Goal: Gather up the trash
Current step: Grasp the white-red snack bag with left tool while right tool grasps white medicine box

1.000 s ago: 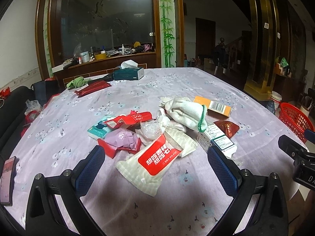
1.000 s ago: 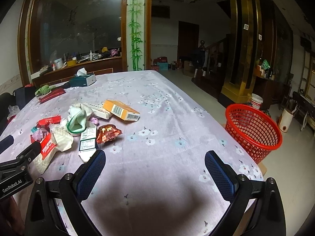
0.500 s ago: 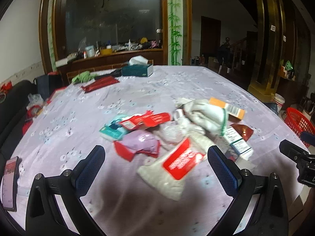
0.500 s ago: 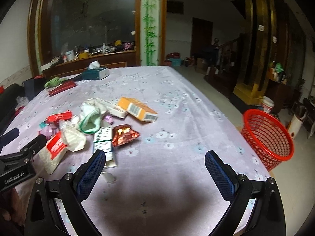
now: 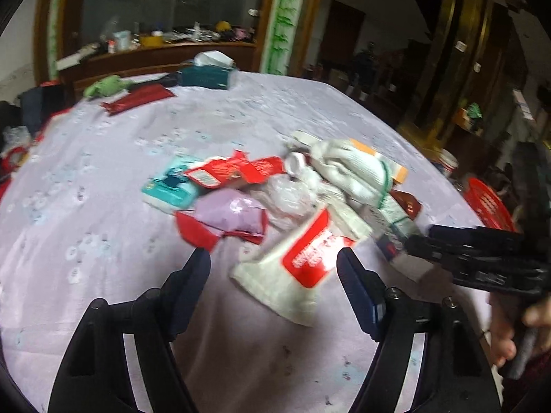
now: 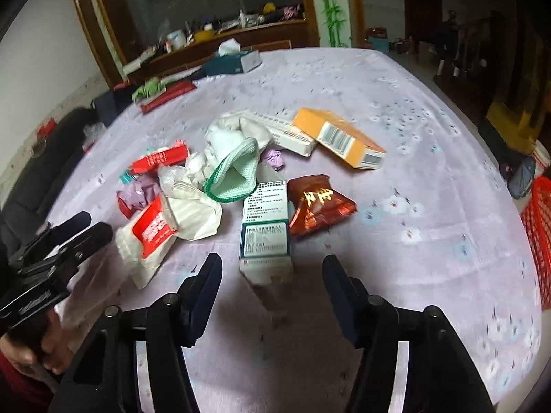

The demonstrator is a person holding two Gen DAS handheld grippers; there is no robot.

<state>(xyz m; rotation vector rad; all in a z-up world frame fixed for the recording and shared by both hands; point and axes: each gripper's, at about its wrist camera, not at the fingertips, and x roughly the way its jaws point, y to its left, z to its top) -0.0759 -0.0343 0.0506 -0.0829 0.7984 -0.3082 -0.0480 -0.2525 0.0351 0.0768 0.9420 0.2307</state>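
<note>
While both jaws close untouched, left hand-held gripper [image 5: 273, 263] brackets white-red packet [image 5: 296, 268], right hand-held gripper [image 6: 272, 268] brackets teal-white box [image 6: 265, 237]

A heap of wrappers lies on the lilac flowered tablecloth of the table [image 6: 396, 79], with a white pouch with a red label [image 5: 303, 261] at its near left and a white and teal printed carton [image 6: 265, 220] to that pouch's right. A brown foil snack packet [image 6: 318, 204] touches the carton's right side, and an orange cardboard box [image 6: 339, 137] lies behind it. A teal tissue box [image 6: 232, 62] stands at the table's far edge, and a red plastic mesh basket [image 6: 537, 237] sits on the floor beyond the right edge.
</note>
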